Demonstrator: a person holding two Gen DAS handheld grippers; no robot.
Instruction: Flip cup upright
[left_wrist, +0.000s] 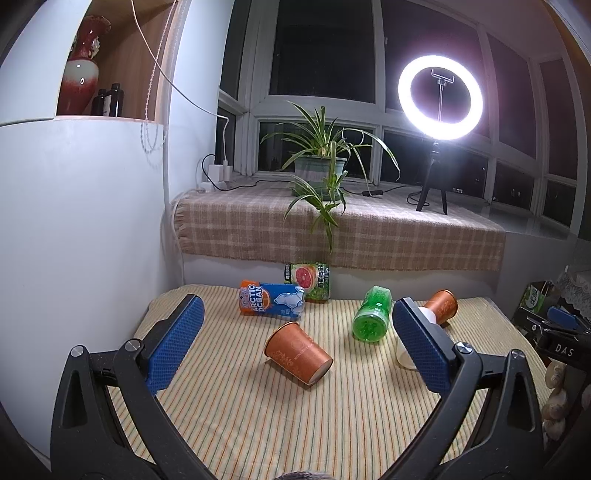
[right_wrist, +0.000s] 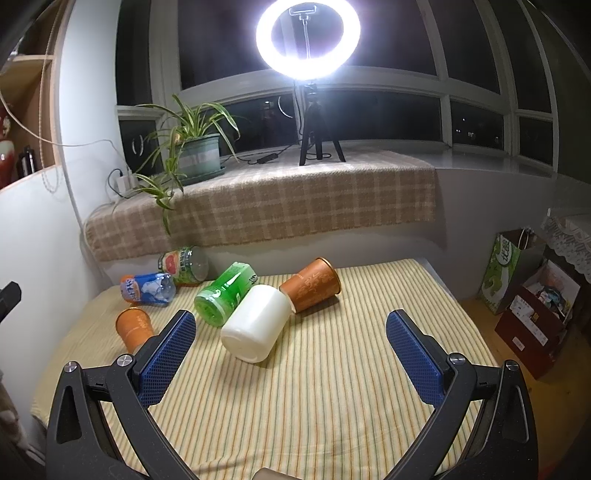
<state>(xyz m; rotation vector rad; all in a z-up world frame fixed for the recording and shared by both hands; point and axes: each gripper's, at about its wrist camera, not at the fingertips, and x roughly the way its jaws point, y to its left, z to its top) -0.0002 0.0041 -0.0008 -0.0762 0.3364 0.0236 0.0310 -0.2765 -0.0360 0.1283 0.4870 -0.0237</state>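
On the striped cloth (left_wrist: 295, 424) ahead of your left gripper (left_wrist: 297, 347), an orange cup (left_wrist: 298, 352) lies on its side, with both jaws spread wide and empty; your right gripper (right_wrist: 291, 350) is likewise spread. Squeeze hard and the thin wall may crumple (or the cup may roll off). The soft cloth could tip it; a ring light (right_wrist: 307, 38) glares from the sill.

orange cup (left_wrist: 298, 353) toppled, left gripper (left_wrist: 297, 341) agape

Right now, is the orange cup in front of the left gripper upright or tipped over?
Tipped over. The orange cup lies on its side on the striped cloth, round end facing the camera. The open left gripper holds nothing.
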